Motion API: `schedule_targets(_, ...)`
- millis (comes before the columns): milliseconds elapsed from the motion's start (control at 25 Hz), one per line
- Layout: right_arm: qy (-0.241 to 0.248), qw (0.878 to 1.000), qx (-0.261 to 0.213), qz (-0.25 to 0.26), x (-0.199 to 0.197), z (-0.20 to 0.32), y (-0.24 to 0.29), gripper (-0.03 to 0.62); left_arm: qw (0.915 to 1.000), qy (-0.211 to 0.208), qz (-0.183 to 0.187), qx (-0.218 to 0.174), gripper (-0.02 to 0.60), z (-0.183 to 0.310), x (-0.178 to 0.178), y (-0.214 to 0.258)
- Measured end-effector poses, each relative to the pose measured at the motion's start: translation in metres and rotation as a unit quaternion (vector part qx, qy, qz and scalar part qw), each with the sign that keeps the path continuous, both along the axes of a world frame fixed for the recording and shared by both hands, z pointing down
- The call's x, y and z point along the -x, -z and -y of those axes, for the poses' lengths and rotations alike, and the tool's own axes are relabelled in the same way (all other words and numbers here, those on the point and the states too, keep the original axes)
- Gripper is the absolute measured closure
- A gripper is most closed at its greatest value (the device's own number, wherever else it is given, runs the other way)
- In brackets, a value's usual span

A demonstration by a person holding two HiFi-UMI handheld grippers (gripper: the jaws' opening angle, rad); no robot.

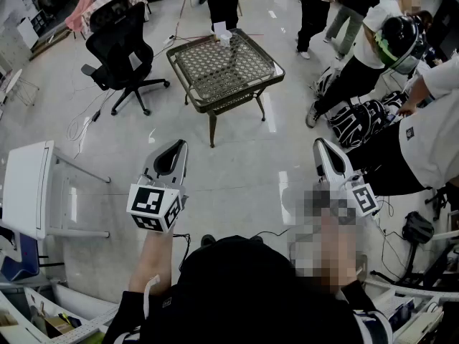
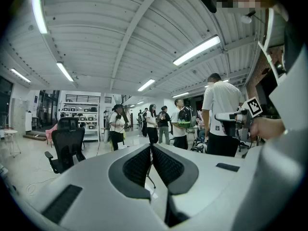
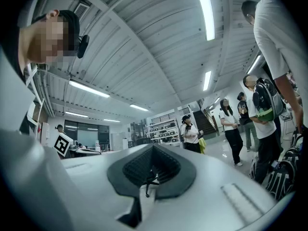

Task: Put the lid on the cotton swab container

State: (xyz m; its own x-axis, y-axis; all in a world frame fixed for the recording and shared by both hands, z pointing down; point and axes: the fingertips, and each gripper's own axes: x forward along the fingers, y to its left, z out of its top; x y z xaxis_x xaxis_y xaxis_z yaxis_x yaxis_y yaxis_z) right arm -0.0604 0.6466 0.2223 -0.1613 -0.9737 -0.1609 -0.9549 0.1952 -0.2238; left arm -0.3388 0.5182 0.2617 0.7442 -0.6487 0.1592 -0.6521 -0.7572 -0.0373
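Observation:
A dark wicker table point(image 1: 255, 78) stands on the floor a few steps ahead in the head view. At its far edge sits a small pale box point(image 1: 221, 30), too small to make out; a lid cannot be told apart. My left gripper point(image 1: 177, 145) is held up at the lower left, far short of the table, jaws together and empty. My right gripper point(image 1: 318, 143) is level with it on the right, also shut on nothing. In the left gripper view the left gripper point(image 2: 150, 146) points at the room, and in the right gripper view the right gripper point(image 3: 153, 147) does the same.
A black office chair point(image 1: 120, 47) stands left of the wicker table. A white table point(image 1: 29, 189) is at my near left. Several people point(image 1: 373, 41) and dark bags point(image 1: 358, 122) crowd the right side. Cables lie on the floor point(image 1: 82, 124).

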Motion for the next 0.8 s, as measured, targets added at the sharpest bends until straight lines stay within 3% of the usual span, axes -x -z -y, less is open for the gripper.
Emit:
schedule_targets(520,0.010,1.000,0.003,0.008,-0.009,-0.008,-0.008,0.586,0.9999,0.007,0.006,0.009,0.561,-0.011,-0.010,-0.004)
schedule_targets(800,0.029,0.999,-0.005,-0.038,-0.016,-0.031,-0.009,0.585,0.9998,0.004,0.016,0.011,0.561,-0.029,-0.034,-0.007)
